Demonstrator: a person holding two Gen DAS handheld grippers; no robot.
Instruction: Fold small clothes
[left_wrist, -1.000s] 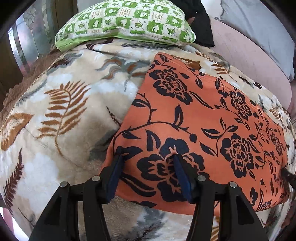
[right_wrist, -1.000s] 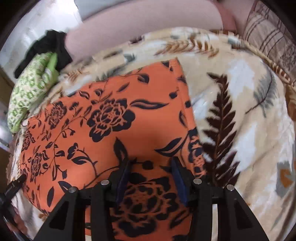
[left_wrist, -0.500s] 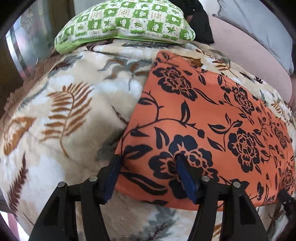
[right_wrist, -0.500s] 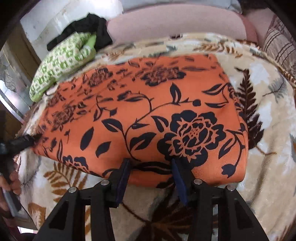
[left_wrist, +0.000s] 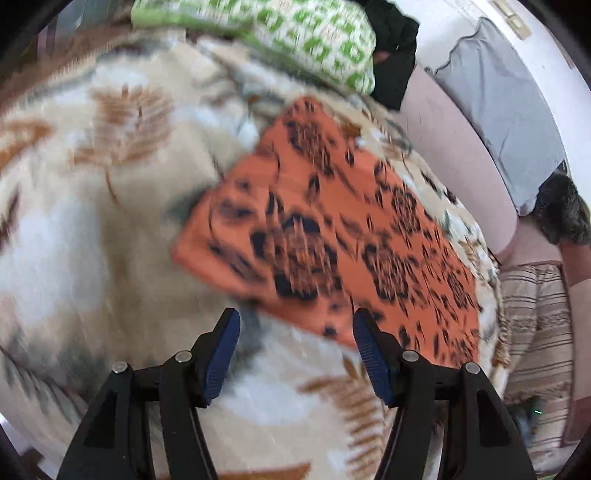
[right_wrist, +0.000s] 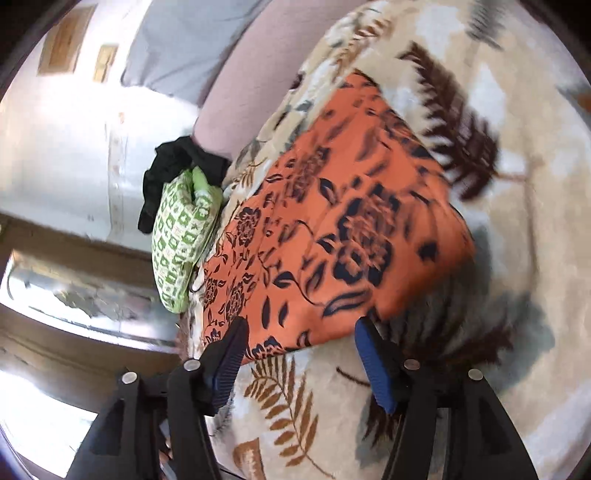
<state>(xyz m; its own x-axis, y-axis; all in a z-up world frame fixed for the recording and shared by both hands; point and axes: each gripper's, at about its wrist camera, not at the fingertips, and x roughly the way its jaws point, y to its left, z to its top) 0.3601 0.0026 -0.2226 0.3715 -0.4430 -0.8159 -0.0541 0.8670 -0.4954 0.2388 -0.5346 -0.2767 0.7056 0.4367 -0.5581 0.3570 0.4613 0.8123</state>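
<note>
An orange cloth with black flowers (left_wrist: 332, 236) lies folded flat on a cream leaf-print blanket (left_wrist: 92, 221). It also shows in the right wrist view (right_wrist: 332, 236). My left gripper (left_wrist: 295, 332) is open and empty, just short of the cloth's near edge. My right gripper (right_wrist: 299, 341) is open and empty, its jaws wide apart at the cloth's near edge, not touching it. Both views are blurred by motion.
A green and white patterned pillow (left_wrist: 295, 33) and a black garment (left_wrist: 391, 48) lie at the blanket's far end. A pink cushion (left_wrist: 458, 147), a grey cloth (left_wrist: 517, 122) and a striped pillow (left_wrist: 535, 325) sit to the right.
Both grippers have pulled back from the cloth's edge and turned. The cloth now lies free of their jaws on the blanket.
</note>
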